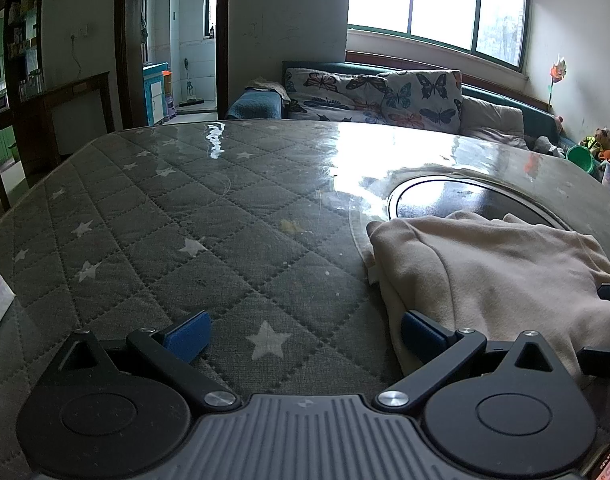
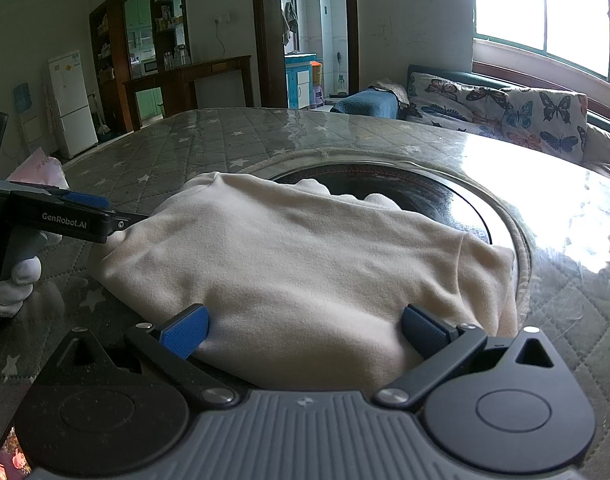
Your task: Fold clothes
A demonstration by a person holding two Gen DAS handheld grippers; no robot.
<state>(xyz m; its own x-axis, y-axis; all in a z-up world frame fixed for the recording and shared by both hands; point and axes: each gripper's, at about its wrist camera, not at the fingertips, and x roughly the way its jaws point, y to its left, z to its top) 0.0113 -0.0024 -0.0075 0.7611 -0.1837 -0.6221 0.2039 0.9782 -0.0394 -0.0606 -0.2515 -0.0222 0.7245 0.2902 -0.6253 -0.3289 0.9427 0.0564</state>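
Note:
A cream fleece garment (image 2: 305, 256) lies bunched on the table, partly over a round black glass plate (image 2: 425, 196). My right gripper (image 2: 305, 332) is open at the garment's near edge, with the cloth lying between its wide-spread blue pads (image 2: 185, 332). My left gripper (image 1: 304, 336) is open over the quilted cover, its right pad (image 1: 421, 334) touching the left edge of the garment (image 1: 485, 272). In the right wrist view the left gripper (image 2: 113, 222) shows side-on at the garment's left, held by a white-gloved hand (image 2: 17, 280). Black parts of the right gripper (image 1: 609, 294) show at the right edge.
The table has a grey star-patterned quilted cover (image 1: 165, 220) under glossy clear plastic. A pink-white paper (image 2: 41, 168) lies at its left edge. Beyond stand a sofa with butterfly cushions (image 1: 385, 92), a window, a dark wooden cabinet (image 2: 185, 76) and a white fridge (image 2: 71, 100).

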